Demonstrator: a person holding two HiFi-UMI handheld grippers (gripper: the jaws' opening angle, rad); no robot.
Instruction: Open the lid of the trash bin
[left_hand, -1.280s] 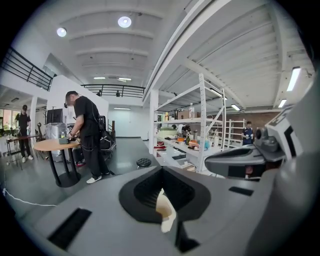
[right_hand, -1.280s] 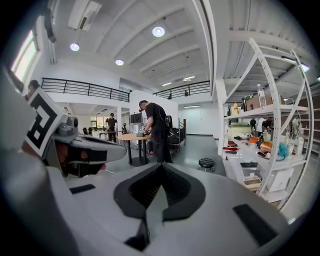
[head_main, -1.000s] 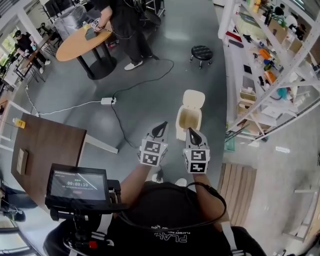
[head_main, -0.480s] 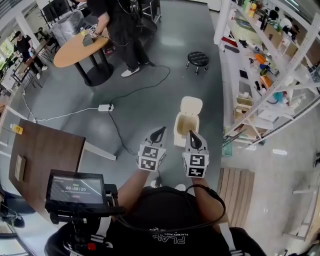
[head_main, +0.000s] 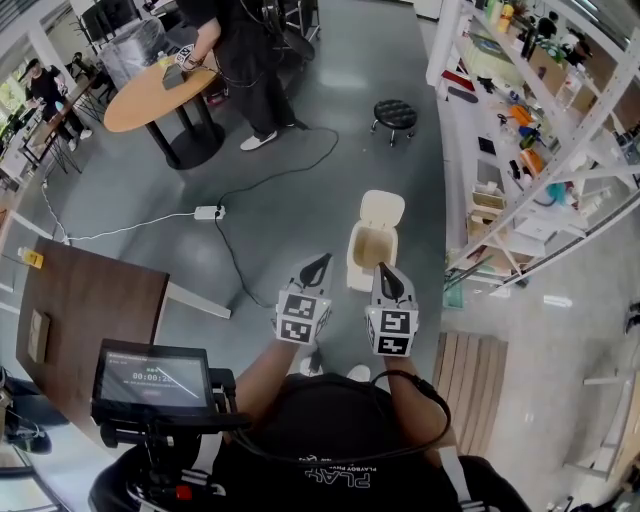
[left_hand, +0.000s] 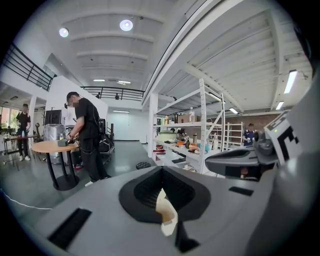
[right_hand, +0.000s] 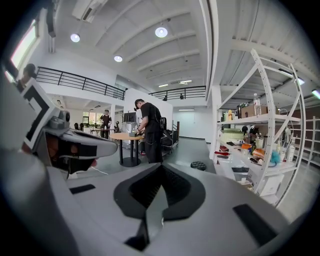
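With the lid (head_main: 384, 208) of the trash bin (head_main: 366, 256) already open, you hold the left gripper (head_main: 318, 266) and right gripper (head_main: 384, 278) near, fingers closed and empty.

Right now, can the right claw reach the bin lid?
Probably yes. The right claw, shut, hangs at the trash bin's near rim, nothing between; the lid stands open on the far side, across the opening.

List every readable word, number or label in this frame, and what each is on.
"00:00:2…": timer on the screen; last digit blurred.
"PLA…": upside-down print on the shirt; the smaller line beside it is too small to read.
Any other print is too small to read.
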